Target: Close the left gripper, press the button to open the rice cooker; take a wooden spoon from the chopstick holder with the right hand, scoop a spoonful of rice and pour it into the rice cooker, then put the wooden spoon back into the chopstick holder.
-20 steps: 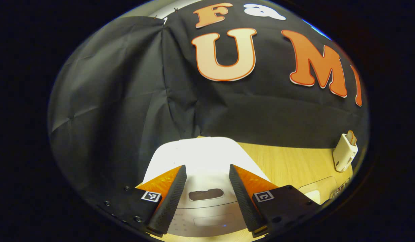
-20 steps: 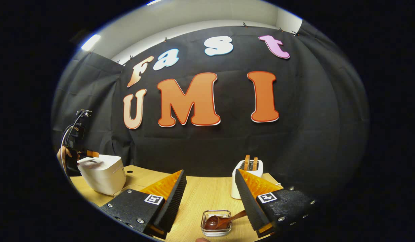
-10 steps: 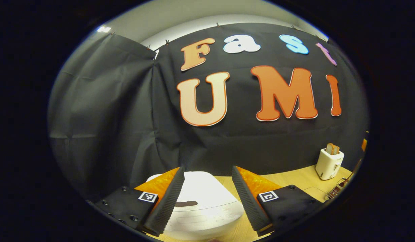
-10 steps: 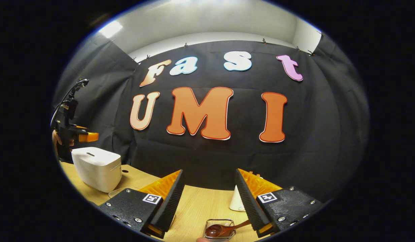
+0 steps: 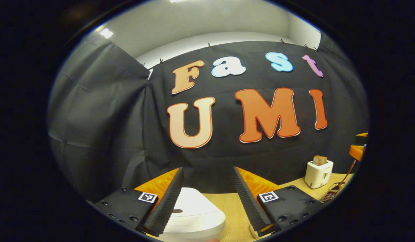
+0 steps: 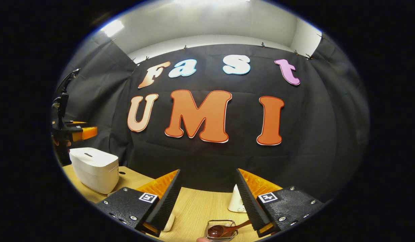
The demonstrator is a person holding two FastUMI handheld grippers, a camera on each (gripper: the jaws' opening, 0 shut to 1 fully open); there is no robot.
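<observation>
Now, left tool [image 5: 205, 201]: fingers spread wide, holding nothing, above the cooker [image 5: 194, 215].
Right tool [image 6: 207, 205]: fingers spread wide, empty, above the table [image 6: 194, 208].
Cooker: lid shut, at the table's left.
Spoon [image 6: 224, 229]: bowl lying in a small glass dish [image 6: 221, 230] near the right tool.

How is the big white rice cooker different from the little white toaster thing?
The rice cooker is wide and boxy, while the toaster is slimmer and looks smaller. The rice cooker's lid is shut with nothing poking out; the toaster has brown slices sticking up from its top. The rice cooker sits at the table's left end, the toaster farther right. Both are white and stand upright on the table.
</observation>
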